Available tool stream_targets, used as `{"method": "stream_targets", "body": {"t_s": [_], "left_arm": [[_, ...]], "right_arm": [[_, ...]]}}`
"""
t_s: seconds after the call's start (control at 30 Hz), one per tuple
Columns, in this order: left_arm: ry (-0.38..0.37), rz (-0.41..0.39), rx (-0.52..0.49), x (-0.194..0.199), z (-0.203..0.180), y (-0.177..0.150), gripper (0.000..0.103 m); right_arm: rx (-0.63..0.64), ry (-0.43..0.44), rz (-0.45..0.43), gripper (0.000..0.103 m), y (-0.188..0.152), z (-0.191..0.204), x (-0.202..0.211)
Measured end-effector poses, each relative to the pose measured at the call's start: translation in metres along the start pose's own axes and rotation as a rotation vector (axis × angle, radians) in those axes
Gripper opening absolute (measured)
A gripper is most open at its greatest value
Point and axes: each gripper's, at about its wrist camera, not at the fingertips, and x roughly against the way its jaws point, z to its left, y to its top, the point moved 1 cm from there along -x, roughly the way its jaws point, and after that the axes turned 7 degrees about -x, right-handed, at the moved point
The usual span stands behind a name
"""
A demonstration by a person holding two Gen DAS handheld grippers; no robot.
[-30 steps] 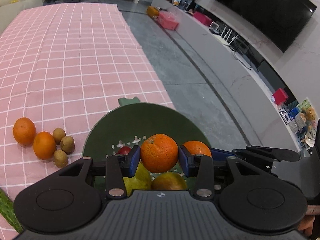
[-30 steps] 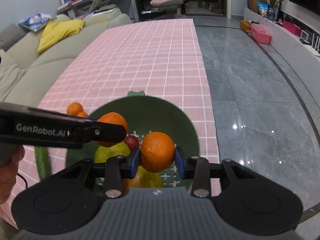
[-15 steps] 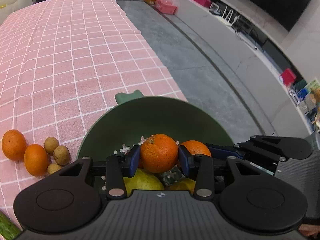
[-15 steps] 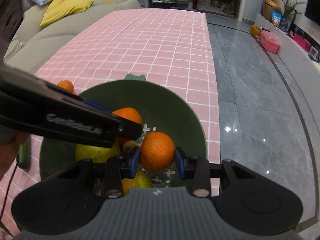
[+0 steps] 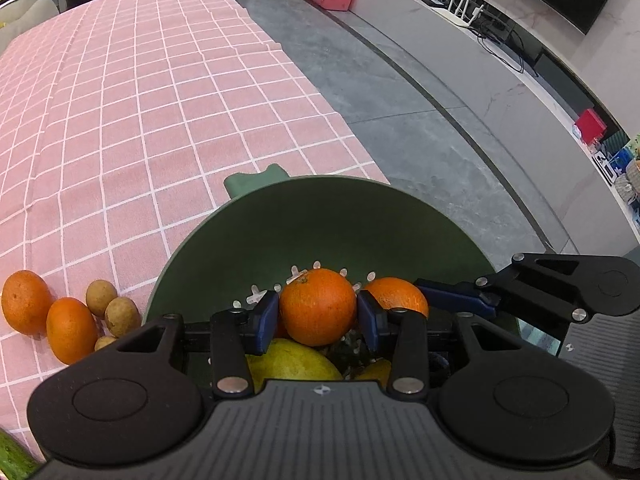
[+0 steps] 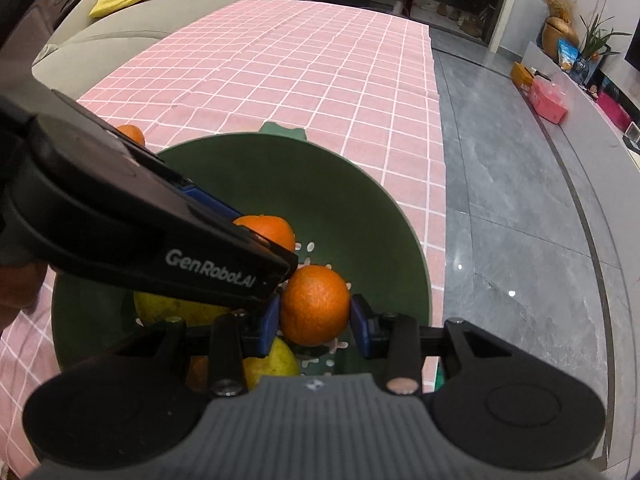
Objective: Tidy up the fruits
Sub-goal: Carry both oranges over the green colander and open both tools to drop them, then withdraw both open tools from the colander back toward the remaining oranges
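Close in, the left gripper [image 5: 318,316] has its blue fingers [image 5: 264,322] clamped on an orange [image 5: 318,306], and the right gripper [image 6: 316,322] pinches another orange [image 6: 315,304], both over the green colander [image 5: 340,216]; beyond, two oranges [image 5: 70,330] lie on the pink-checked counter [image 5: 160,100]
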Motion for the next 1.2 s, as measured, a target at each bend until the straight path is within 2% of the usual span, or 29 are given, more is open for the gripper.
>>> {"method": "stream_targets", "body": {"t_s": [0.13, 0.2, 0.3, 0.53, 0.7, 0.93, 1.0, 1.2], "left_arm": [[-0.005, -0.002, 0.0, 0.0, 0.001, 0.0, 0.048], [-0.009, 0.002, 0.007, 0.0, 0.002, -0.002, 0.052], [-0.018, 0.005, 0.028, 0.001, 0.004, -0.005, 0.054], [-0.01, -0.043, 0.012, 0.025, -0.001, -0.003, 0.056], [0.042, -0.089, 0.005, 0.052, -0.003, -0.002, 0.056], [0.125, -0.172, 0.014, 0.099, 0.002, -0.008, 0.056], [0.149, -0.183, 0.024, 0.109, 0.005, -0.014, 0.056], [0.201, -0.181, 0.069, 0.127, 0.016, -0.039, 0.056]], "right_arm": [[-0.003, 0.004, -0.001, 0.035, 0.001, 0.0, 0.002], [-0.003, 0.003, 0.0, 0.035, 0.001, 0.0, 0.003], [-0.013, 0.004, -0.001, 0.035, 0.001, -0.001, 0.004], [-0.031, 0.006, -0.018, 0.035, 0.003, -0.002, 0.011], [-0.049, 0.014, -0.06, 0.036, 0.004, 0.0, 0.025], [-0.13, 0.03, -0.137, 0.051, 0.006, 0.004, 0.054], [-0.171, 0.047, -0.152, 0.055, 0.004, 0.006, 0.06], [-0.218, 0.113, -0.166, 0.055, 0.0, 0.022, 0.071]]}}
